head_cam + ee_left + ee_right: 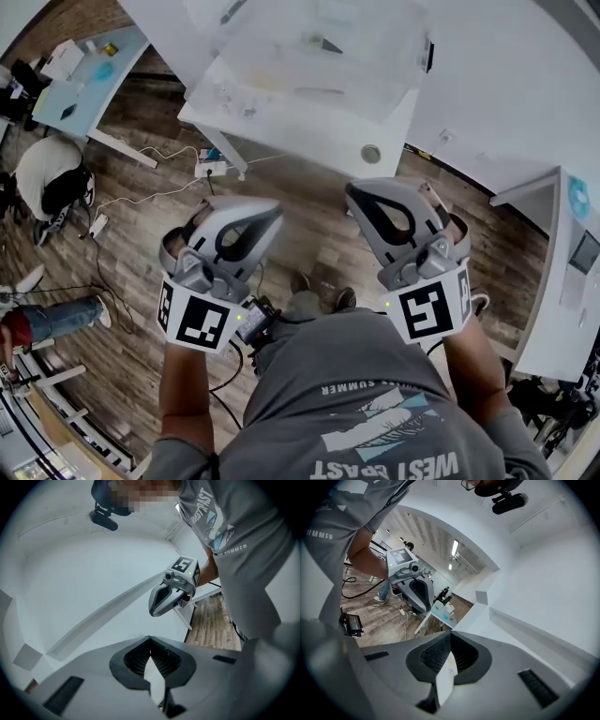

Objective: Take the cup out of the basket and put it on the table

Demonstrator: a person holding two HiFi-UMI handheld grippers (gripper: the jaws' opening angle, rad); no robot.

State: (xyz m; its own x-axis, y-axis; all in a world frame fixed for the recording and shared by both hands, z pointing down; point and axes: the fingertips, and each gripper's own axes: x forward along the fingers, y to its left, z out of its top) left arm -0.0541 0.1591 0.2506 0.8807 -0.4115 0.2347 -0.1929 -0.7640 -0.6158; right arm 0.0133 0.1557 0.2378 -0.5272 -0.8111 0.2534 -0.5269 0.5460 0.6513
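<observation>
Wood-plank flooring (pixel 131 234) stretches under the person, who stands in a grey T-shirt (pixel 375 394) a little back from a white table (pixel 375 117) and holds both tools side by side over the floor, short of the table's near edge. The left gripper (pixel 150 639) has its jaws together, the ribbed pads meeting at the tip with nothing between them. The right gripper (pixel 450 635) is the same, closed and empty, and each carries its black-and-white marker cube (pixel 202 319) toward the person. On the table top sits a pale, see-through basket (pixel 281 66), well apart from both grippers. Its contents are washed out in the head view, so the cup cannot be picked out inside it; no cup shows on the bare part of the table either. A power strip (pixel 211 169) with white cables lies on the floor by the table leg. Off to the left stand a blue-topped desk (pixel 84 89) and another person's leg in jeans (pixel 56 319).
</observation>
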